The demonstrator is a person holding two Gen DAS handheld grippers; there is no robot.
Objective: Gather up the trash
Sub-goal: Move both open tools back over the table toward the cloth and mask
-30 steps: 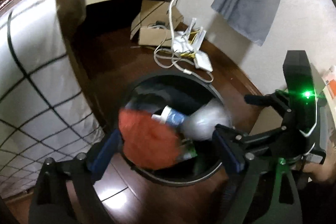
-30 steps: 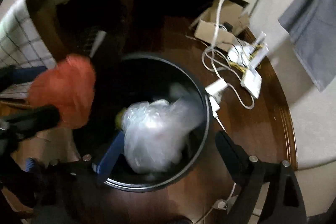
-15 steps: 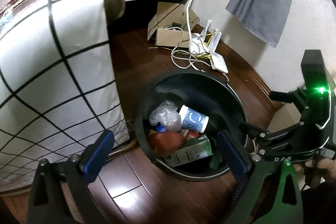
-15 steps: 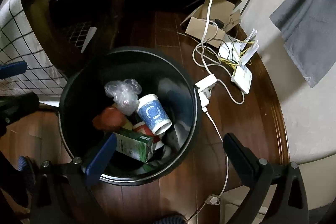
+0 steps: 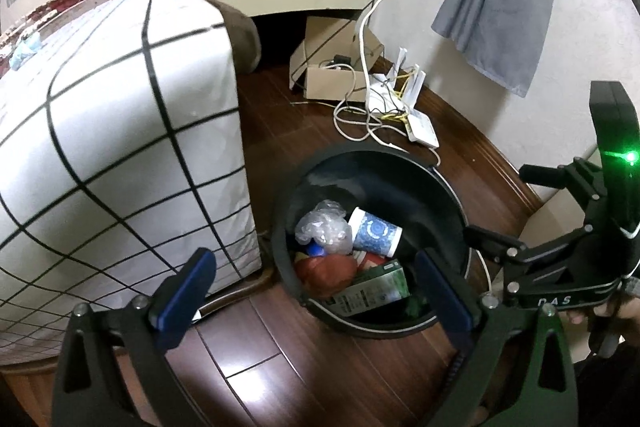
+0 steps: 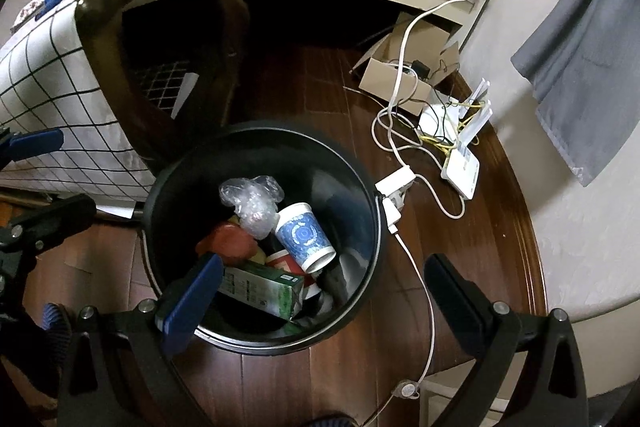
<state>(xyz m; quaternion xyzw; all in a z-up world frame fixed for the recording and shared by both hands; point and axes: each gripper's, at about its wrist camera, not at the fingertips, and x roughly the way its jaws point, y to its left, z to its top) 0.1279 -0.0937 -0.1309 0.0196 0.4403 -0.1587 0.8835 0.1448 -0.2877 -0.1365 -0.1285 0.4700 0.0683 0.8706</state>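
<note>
I see the round black plastic bin (image 6: 362, 291) on the floor holding a stiff green carton (image 6: 262, 287), a light blue paper cup (image 6: 305, 237), and soft crumpled clear plastic (image 6: 252, 201). My left gripper (image 5: 316, 291) and right gripper (image 6: 320, 301) gape empty; I'd pinch edges.

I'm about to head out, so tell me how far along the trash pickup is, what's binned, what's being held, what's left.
Binned: a clear plastic wad, blue paper cup, red wrapper and green carton lie in the black bin. In hand: nothing; left gripper and right gripper are open and empty. Left: no loose trash shows on the floor.
</note>
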